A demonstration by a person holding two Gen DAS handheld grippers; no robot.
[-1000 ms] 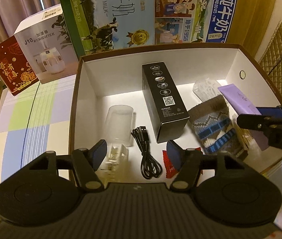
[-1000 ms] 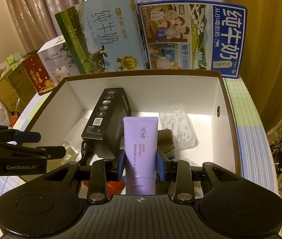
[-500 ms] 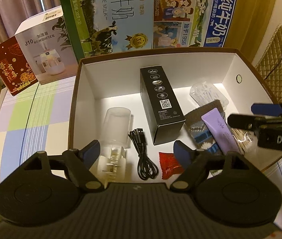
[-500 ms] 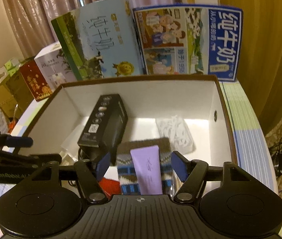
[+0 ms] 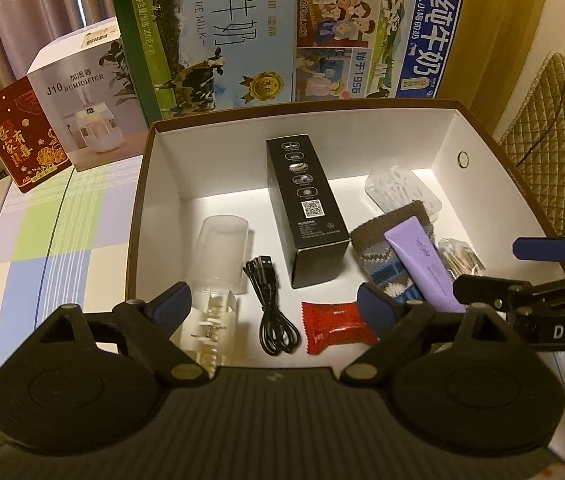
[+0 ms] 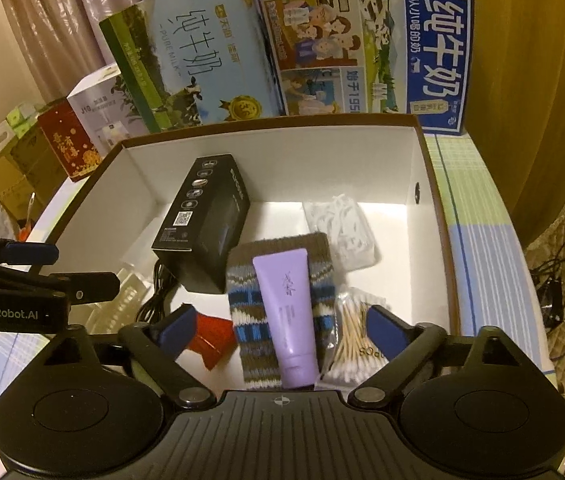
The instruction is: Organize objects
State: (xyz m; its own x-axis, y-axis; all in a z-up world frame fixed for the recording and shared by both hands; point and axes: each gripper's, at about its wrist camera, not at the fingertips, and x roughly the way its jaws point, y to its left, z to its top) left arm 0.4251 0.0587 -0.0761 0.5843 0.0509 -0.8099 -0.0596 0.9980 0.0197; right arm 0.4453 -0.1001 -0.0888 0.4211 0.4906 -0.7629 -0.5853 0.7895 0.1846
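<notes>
Now the lavender tube (image 6: pixel 288 312) lies free on the knitted sock (image 6: pixel 250 320) in the white box (image 6: pixel 430 216); a second ago the right gripper (image 6: pixel 278 330) was clamped on it above the box, and half a second ago it had just let go. That gripper's jaws stand wide apart on either side of the tube, holding nothing. The left gripper (image 5: pixel 274 304) also has its jaws apart and empty, wider than a second ago, over the near left part of the box.

Readable writing: "GenRobot.AI" on the left gripper's side, "DAS" on the right gripper's side, "J10 HUMIDIFIER" on the white carton (image 5: pixel 82 96), "PURE MILK" on the green and blue milk carton (image 5: pixel 210 40), "1956" on the blue milk carton (image 5: pixel 378 40). The tube's script is too small to read.

The tube's long axis runs from the near edge toward the far wall, its flat crimped end pointing away and its cap end toward the right wrist camera. A black carton with a QR code (image 5: pixel 306 212) lies to its left, a bag of cotton swabs (image 6: pixel 354 340) just right of it, and a red sachet (image 5: pixel 334 322) and black cable (image 5: pixel 272 308) further left.
</notes>
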